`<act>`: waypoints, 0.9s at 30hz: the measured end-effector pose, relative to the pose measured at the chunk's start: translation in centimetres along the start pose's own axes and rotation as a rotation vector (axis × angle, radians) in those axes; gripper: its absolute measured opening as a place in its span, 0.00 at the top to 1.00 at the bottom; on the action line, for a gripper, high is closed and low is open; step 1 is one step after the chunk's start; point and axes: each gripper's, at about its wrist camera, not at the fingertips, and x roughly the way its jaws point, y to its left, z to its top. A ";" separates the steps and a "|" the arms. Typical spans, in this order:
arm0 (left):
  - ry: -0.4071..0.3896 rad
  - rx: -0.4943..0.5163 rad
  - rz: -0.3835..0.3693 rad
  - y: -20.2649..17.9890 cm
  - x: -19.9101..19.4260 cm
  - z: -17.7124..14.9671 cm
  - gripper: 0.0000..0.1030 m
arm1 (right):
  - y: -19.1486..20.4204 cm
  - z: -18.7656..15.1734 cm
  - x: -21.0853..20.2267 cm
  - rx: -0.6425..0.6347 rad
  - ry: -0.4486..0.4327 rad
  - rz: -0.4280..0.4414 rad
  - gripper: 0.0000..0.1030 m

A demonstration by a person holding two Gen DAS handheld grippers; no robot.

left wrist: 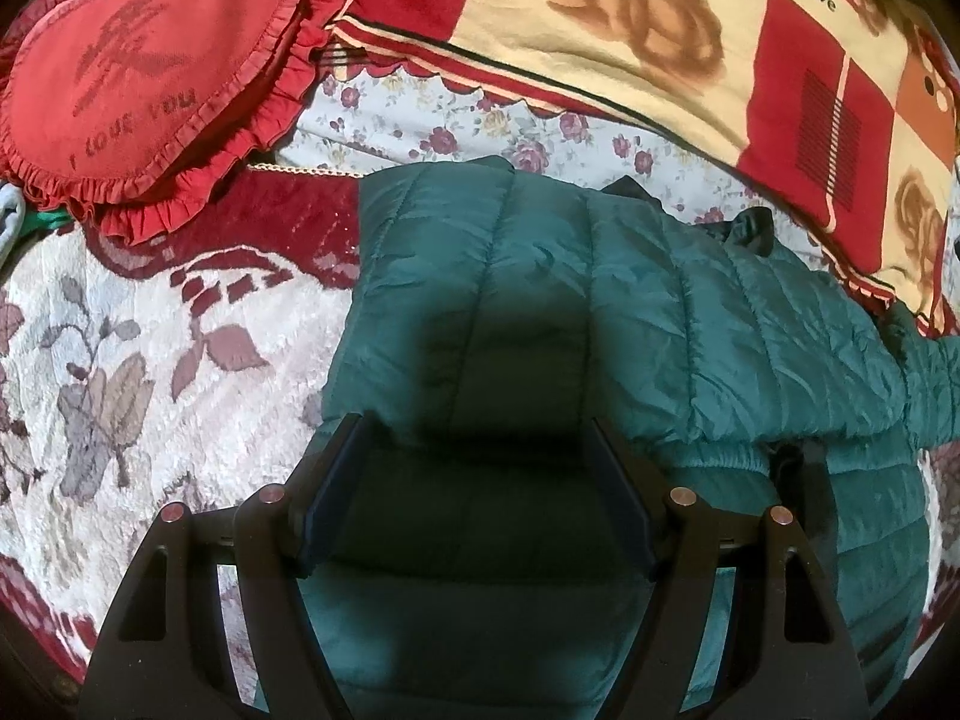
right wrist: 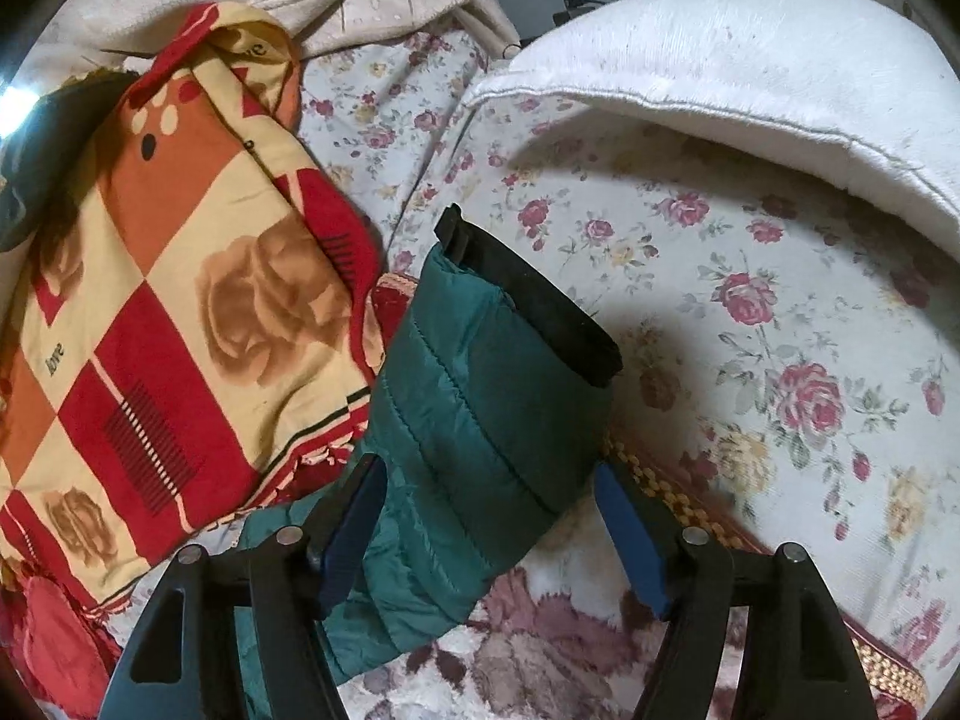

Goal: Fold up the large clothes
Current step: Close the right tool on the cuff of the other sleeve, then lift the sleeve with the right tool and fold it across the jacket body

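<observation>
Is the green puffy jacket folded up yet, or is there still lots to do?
Partly. The green jacket lies flat on the bed, with one sleeve seemingly folded across its body. The right gripper, open, straddles the other sleeve, which sticks out sideways. The left gripper hangs open over the body. Left: bring that sleeve in, then fold the body.

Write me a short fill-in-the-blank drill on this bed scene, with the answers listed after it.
1. The quilted jacket is ___ in colour.
2. The red cushion is shaped like a ___.
3. The sleeve between the right gripper fingers ends in a ___ cuff.
4. The bedsheet is printed with ___.

Missing words: green; heart; black; roses
</observation>
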 end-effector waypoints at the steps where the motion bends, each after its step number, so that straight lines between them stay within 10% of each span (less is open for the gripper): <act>1: 0.002 -0.003 -0.002 0.0 0.0 0.0 0.28 | 0.0 0.1 0.2 0.000 -0.001 -0.003 0.32; 11: 0.001 -0.009 0.003 0.3 -0.4 -0.2 0.28 | 1.0 0.1 0.9 -0.063 -0.017 -0.026 0.89; 27: -0.017 -0.024 -0.015 0.6 -1.7 -0.4 0.28 | 7.5 -1.1 -5.0 -0.235 -0.076 0.142 0.95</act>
